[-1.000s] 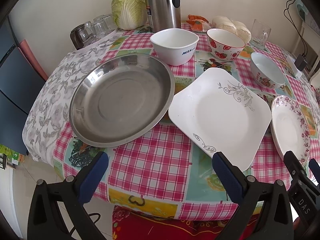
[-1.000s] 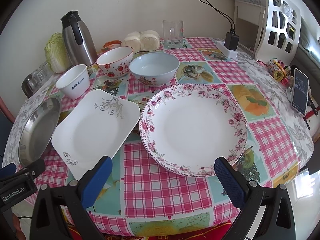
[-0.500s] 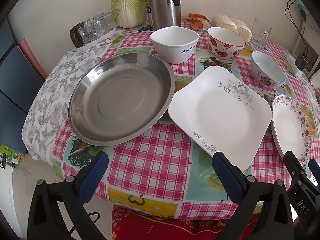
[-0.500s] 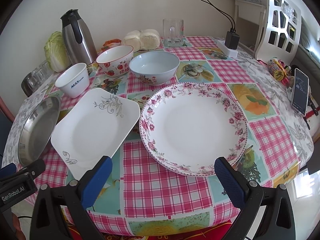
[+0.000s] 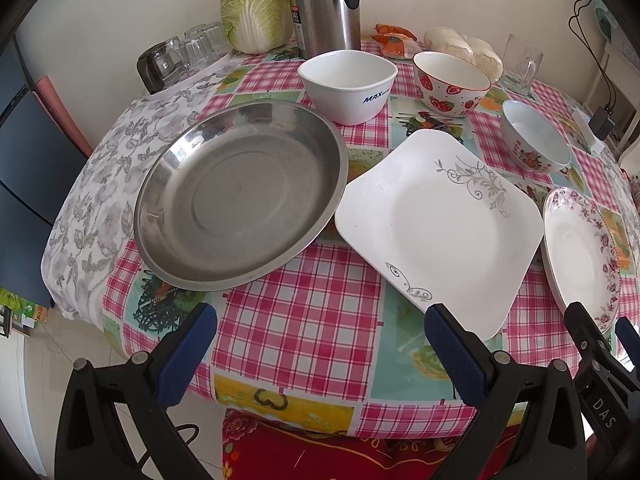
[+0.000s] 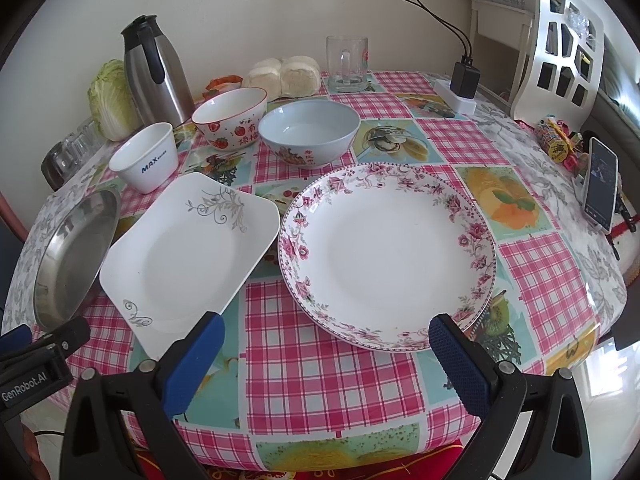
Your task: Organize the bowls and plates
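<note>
A steel round plate (image 5: 240,196) lies at the table's left, also in the right wrist view (image 6: 72,256). A white square plate (image 5: 436,224) (image 6: 188,256) lies in the middle. A floral round plate (image 6: 384,252) (image 5: 580,248) lies to its right. Behind stand a white square bowl (image 5: 348,84) (image 6: 144,156), a strawberry bowl (image 5: 452,80) (image 6: 232,118) and a pale blue bowl (image 5: 534,140) (image 6: 310,132). My left gripper (image 5: 320,344) is open and empty at the table's near edge. My right gripper (image 6: 326,350) is open and empty in front of the floral plate.
At the back stand a steel thermos (image 5: 326,4), a cabbage (image 5: 256,8), upturned glasses (image 5: 180,56), buns (image 6: 284,76) and a glass mug (image 6: 347,64). A charger on a power strip (image 6: 464,88), a white chair (image 6: 556,48) and a phone (image 6: 600,184) are at the right.
Both grippers have barely shifted; the left view has drifted slightly nearer the table. No dish has moved and both jaws remain open.
</note>
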Available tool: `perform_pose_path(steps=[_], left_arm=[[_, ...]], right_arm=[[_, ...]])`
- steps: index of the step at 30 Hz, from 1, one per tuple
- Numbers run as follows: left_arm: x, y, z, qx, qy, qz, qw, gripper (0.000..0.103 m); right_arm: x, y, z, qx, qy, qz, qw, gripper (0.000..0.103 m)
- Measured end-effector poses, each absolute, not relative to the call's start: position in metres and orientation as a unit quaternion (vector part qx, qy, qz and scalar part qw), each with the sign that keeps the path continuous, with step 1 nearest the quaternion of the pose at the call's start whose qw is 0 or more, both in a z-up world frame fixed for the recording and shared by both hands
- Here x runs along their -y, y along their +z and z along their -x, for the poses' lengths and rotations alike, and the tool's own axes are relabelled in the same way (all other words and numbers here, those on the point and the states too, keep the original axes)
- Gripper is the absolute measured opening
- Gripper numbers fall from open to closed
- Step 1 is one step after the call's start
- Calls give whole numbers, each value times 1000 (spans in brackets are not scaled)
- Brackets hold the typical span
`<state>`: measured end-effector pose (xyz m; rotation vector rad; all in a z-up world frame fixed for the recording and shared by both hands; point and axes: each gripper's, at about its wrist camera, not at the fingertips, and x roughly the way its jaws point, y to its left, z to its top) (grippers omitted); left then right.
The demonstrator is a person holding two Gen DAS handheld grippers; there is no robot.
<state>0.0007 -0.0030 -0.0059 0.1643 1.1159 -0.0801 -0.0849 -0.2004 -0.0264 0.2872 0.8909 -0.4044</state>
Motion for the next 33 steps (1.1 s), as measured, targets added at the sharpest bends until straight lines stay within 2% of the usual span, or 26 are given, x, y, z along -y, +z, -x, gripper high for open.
perform_pose_path(steps=[23, 33], left_arm=[[-16, -5, -8, -538, -41, -51, 841, 103], [-78, -7, -20, -537, 16, 50, 842, 103]], right_arm=[[187, -29, 78, -443, -189, -119, 868, 103], [151, -29, 59, -436, -146, -92, 883, 103]])
